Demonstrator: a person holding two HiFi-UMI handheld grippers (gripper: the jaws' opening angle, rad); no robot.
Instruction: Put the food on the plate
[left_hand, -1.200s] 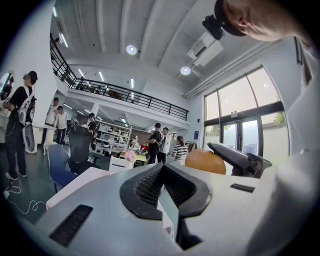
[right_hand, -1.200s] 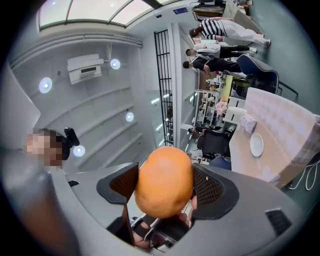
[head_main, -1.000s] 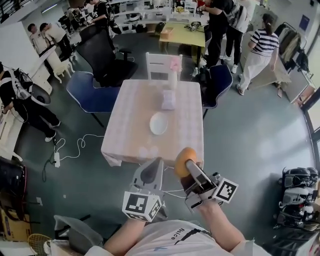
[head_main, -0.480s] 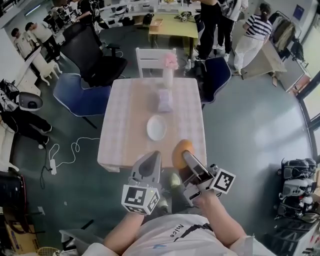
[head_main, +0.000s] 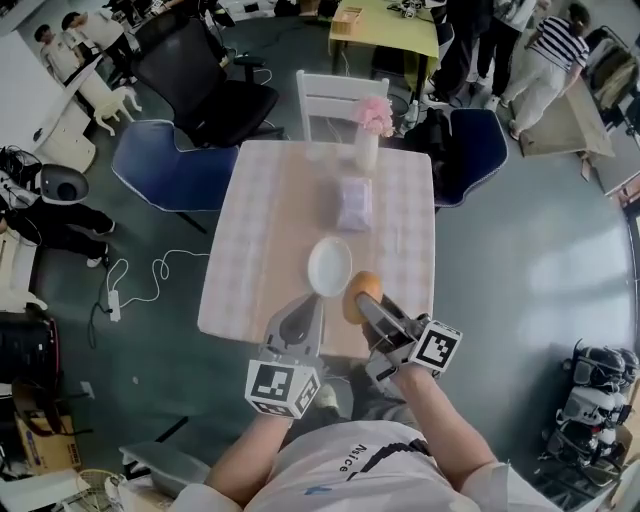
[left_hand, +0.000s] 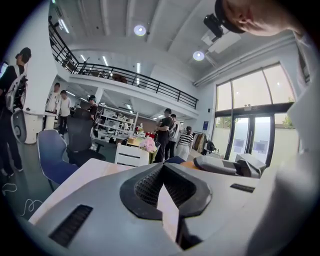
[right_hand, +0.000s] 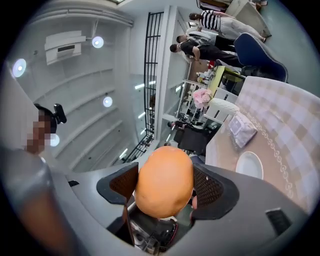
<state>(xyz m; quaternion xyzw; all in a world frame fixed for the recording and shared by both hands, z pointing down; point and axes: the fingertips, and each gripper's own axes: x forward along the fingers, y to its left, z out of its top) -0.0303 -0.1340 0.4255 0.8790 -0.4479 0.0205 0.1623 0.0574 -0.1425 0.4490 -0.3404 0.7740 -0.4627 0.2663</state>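
A round orange piece of food (head_main: 358, 292) is clamped in my right gripper (head_main: 367, 304), just right of the small white plate (head_main: 329, 266) on the pink checked table (head_main: 262, 250). The right gripper view shows the food (right_hand: 164, 182) filling the space between the jaws, with the plate (right_hand: 249, 164) beyond and below it. My left gripper (head_main: 311, 306) hovers over the table's near edge, below the plate, its jaws pressed together on nothing (left_hand: 162, 169).
A wrapped tissue pack (head_main: 354, 203) lies behind the plate, and a vase of pink flowers (head_main: 372, 120) stands at the far edge. A white chair (head_main: 335, 98) and blue chairs (head_main: 165, 165) ring the table. People stand at the back.
Both grippers have come forward from short of the table to over its near edge. The food now hangs beside the plate, still held by the right gripper.
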